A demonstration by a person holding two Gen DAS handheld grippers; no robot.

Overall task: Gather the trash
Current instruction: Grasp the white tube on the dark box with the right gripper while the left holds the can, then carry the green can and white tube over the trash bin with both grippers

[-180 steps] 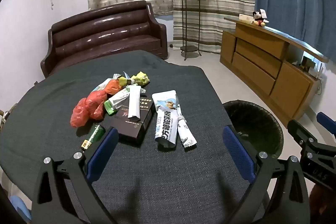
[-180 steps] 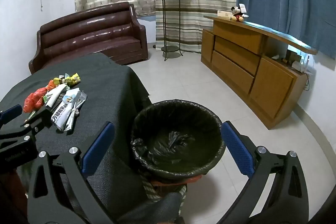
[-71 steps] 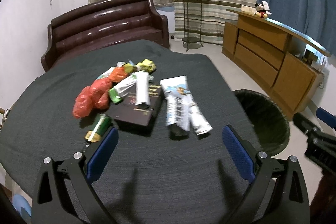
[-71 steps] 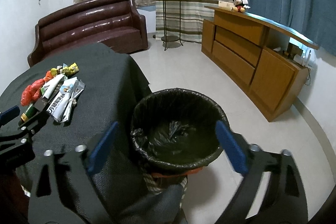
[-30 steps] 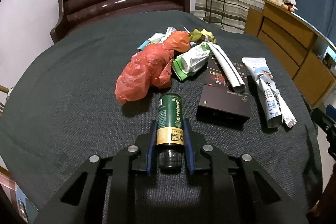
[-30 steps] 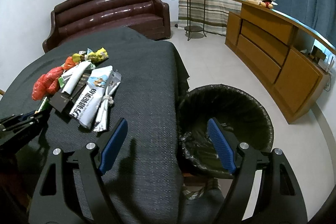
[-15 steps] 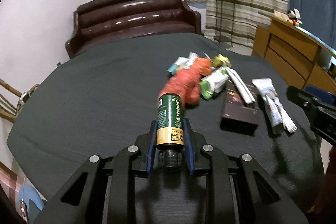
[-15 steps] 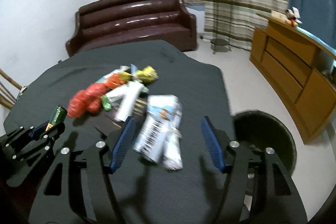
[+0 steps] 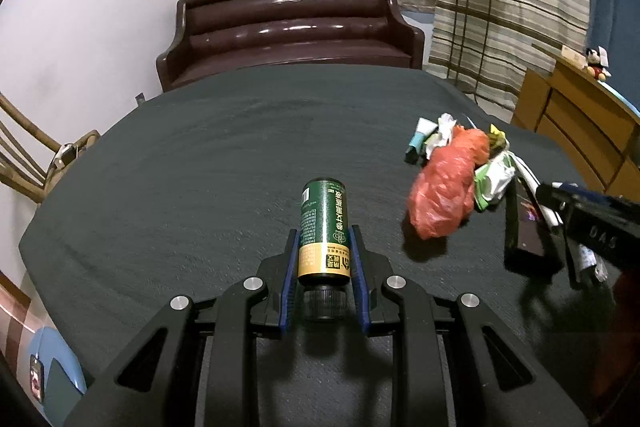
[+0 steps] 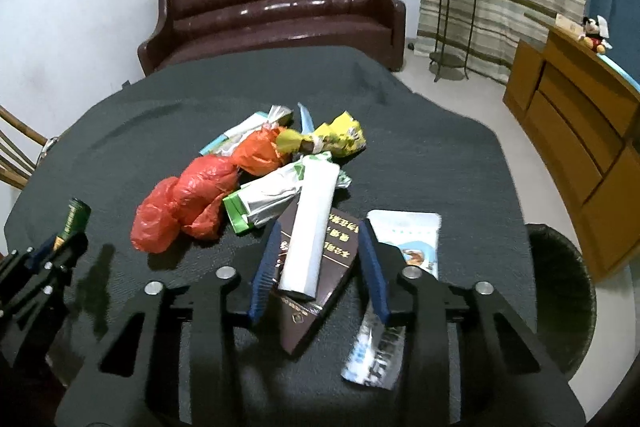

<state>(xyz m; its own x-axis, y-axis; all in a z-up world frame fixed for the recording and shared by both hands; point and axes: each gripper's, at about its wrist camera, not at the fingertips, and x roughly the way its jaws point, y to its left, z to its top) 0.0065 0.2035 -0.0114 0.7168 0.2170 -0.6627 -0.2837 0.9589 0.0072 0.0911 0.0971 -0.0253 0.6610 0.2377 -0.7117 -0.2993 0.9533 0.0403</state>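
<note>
Task is barely started: judging by the heap on the table (image 10: pixel 420 155), nothing looks binned yet, and the bin (image 10: pixel 560 291) is sitting off the table's right edge w/ only its rim showing.

The left gripper (image 9: pixel 325 263) is clamping a green bottle (image 9: pixel 325 227) by its yellow band, cap toward the camera, held clear above the cloth, left of the heap.

The right gripper (image 10: pixel 318 267) has just been closing; its jaws are straddling the dark box (image 10: pixel 320 267) at the heap's near side, w/ a white packet (image 10: pixel 310 223) lying on top. Whether the pads are pressing yet can't be told.

Left in the heap: a red bag (image 10: pixel 184 203), crumpled & shiny, an orange wrapper (image 10: pixel 260 151), a yellow wrapper (image 10: pixel 340 135), a green-white pouch (image 10: pixel 264 199), and a blue-white sachet (image 10: pixel 408 239) just right of the box. Mostly light, flimsy stuff; the box looks rigid.
</note>
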